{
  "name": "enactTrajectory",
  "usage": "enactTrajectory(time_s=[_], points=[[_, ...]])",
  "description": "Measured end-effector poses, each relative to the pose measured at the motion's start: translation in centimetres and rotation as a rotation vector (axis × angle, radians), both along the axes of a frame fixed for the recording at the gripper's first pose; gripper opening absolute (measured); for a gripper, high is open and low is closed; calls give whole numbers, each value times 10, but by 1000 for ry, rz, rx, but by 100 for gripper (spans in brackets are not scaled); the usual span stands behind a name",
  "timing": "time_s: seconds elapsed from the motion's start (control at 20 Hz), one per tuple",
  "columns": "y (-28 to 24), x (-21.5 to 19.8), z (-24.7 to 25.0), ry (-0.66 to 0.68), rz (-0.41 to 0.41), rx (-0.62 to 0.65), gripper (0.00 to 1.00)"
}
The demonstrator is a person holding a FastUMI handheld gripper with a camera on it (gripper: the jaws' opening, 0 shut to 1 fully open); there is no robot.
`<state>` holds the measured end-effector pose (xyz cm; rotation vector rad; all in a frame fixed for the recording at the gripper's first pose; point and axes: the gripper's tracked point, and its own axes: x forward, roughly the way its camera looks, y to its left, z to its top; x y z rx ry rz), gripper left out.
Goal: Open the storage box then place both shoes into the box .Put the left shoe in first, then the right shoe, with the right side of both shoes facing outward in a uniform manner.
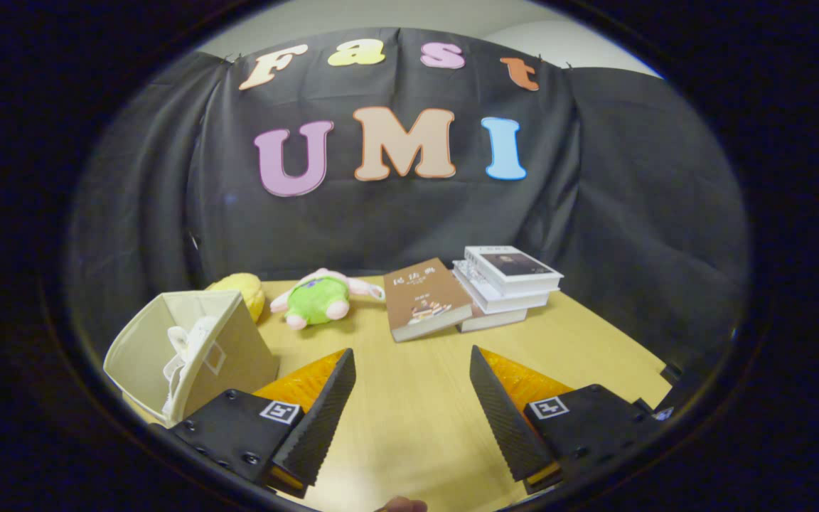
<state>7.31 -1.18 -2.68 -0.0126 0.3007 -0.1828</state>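
Observation:
A cream fabric storage box [228,355] stands on the wooden table [409,398] just left of my left finger, its top open. White shoes [185,352] lie inside it, with laces showing; how they face is hard to tell. My gripper [413,359] hangs above the table to the right of the box. Its fingers are spread wide apart with nothing between them.
Beyond the fingers a brown book [425,299] leans on a stack of white books [507,284]. A green and pink plush toy [320,299] and a yellow plush [242,290] lie near the booth's back wall. A fingertip [402,505] shows at the near edge.

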Motion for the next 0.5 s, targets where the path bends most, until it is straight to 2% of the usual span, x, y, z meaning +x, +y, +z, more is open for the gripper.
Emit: enactTrajectory(time_s=[0.15,0.3,0.4,0.5], points=[[-4,8,14,-139,55,12,100],[-5,0,15,-242,94,22,100],[-8,-13,9,-278,94,39,100],[-1,-25,5,-299,138,42,100]])
